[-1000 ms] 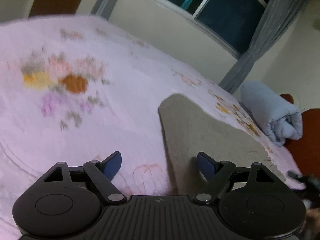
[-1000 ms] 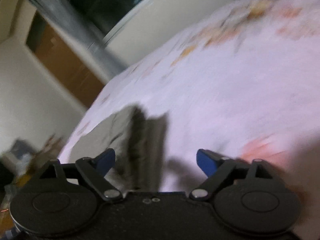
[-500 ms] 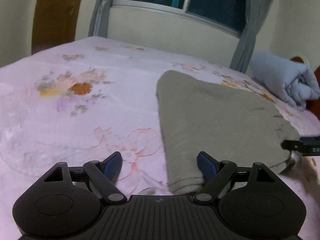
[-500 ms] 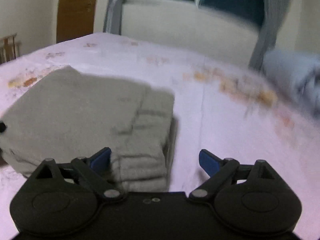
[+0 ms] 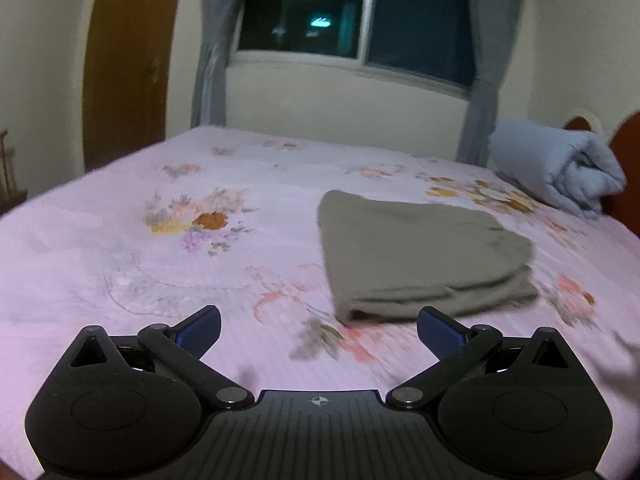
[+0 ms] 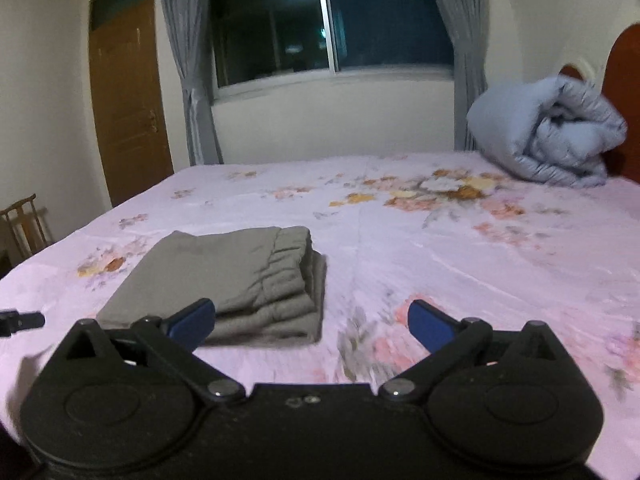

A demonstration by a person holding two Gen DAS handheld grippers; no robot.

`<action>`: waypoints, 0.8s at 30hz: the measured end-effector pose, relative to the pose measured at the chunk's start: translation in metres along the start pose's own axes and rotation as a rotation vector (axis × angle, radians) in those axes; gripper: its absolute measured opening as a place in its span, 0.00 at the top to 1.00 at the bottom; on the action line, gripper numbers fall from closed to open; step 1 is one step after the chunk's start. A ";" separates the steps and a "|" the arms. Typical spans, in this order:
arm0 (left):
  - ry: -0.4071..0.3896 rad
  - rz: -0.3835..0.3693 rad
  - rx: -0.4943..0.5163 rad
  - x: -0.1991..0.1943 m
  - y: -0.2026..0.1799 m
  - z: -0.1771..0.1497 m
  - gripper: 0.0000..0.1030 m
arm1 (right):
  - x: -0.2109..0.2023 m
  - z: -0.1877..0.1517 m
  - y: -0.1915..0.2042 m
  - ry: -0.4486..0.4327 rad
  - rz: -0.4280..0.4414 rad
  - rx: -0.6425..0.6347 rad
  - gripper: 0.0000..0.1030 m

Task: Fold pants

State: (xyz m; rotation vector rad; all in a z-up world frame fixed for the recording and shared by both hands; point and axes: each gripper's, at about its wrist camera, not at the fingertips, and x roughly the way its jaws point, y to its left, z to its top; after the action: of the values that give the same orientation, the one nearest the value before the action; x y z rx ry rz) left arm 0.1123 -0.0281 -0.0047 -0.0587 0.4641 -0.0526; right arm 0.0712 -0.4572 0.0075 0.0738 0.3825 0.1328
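The grey-green pants (image 5: 420, 256) lie folded in a flat stack on the pink floral bedsheet (image 5: 120, 264). They also show in the right wrist view (image 6: 232, 276), with the elastic waistband layers facing me. My left gripper (image 5: 318, 328) is open and empty, held above the sheet a short way in front of the stack's near left corner. My right gripper (image 6: 310, 320) is open and empty, held off the stack's near right corner. A black tip of the left gripper (image 6: 20, 320) shows at the left edge of the right wrist view.
A rolled light-blue duvet (image 6: 548, 140) lies at the bed's far right by a red-brown headboard (image 6: 624, 92). A window with grey curtains (image 5: 352, 12) and a wooden door (image 5: 128, 60) stand behind the bed. A wooden chair (image 6: 24, 228) stands at the left.
Both grippers have pulled back and levelled out, away from the folded pants. The stack now lies farther from both. Both stayed open.
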 end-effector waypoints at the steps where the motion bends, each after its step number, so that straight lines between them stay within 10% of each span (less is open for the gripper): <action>1: -0.010 -0.007 0.017 -0.012 -0.005 -0.003 0.00 | 0.000 -0.001 -0.004 -0.010 0.007 -0.004 0.06; 15: -0.117 0.011 0.037 -0.127 -0.023 -0.036 0.00 | -0.084 -0.032 0.027 -0.069 -0.001 -0.094 0.06; 24: -0.099 0.005 0.049 -0.121 -0.023 -0.040 0.00 | -0.070 -0.037 0.020 -0.037 -0.003 -0.030 0.06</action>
State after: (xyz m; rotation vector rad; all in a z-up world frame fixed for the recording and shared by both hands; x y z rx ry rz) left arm -0.0145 -0.0446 0.0151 -0.0115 0.3634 -0.0558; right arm -0.0092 -0.4452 0.0005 0.0466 0.3436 0.1344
